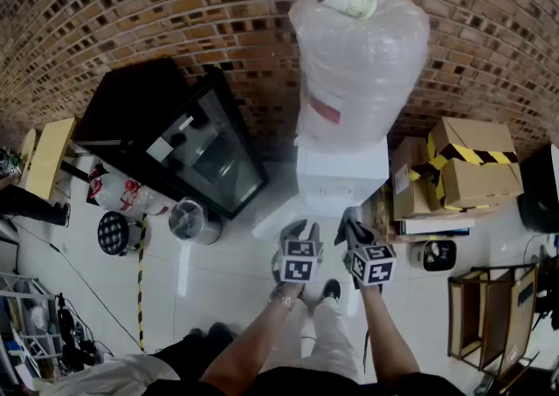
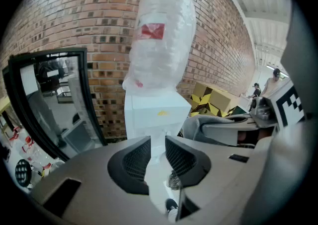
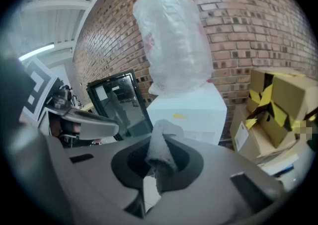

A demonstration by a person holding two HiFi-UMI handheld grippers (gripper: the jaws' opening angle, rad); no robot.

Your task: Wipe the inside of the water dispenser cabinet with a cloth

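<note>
The white water dispenser [image 1: 342, 177] stands against the brick wall with a plastic-wrapped bottle [image 1: 358, 58] on top. Both grippers hover just in front of its lower part. My left gripper [image 1: 299, 230] is open, its jaws a little apart with nothing between them; in the left gripper view [image 2: 158, 144] they point at the dispenser [image 2: 154, 114]. My right gripper [image 1: 351, 230] is shut on a grey cloth [image 3: 163, 155], which sticks up between the jaws [image 3: 159, 142] in the right gripper view. A white panel [image 1: 278, 215] slants out at the dispenser's lower left; the cabinet's inside is hidden.
A black glass-door cooler [image 1: 188, 145] leans to the dispenser's left, with a metal pot [image 1: 189, 220] on the floor before it. Cardboard boxes [image 1: 463, 167] are stacked on the right. Yellow-black tape [image 1: 140, 281] runs along the white floor. My legs and shoes are below the grippers.
</note>
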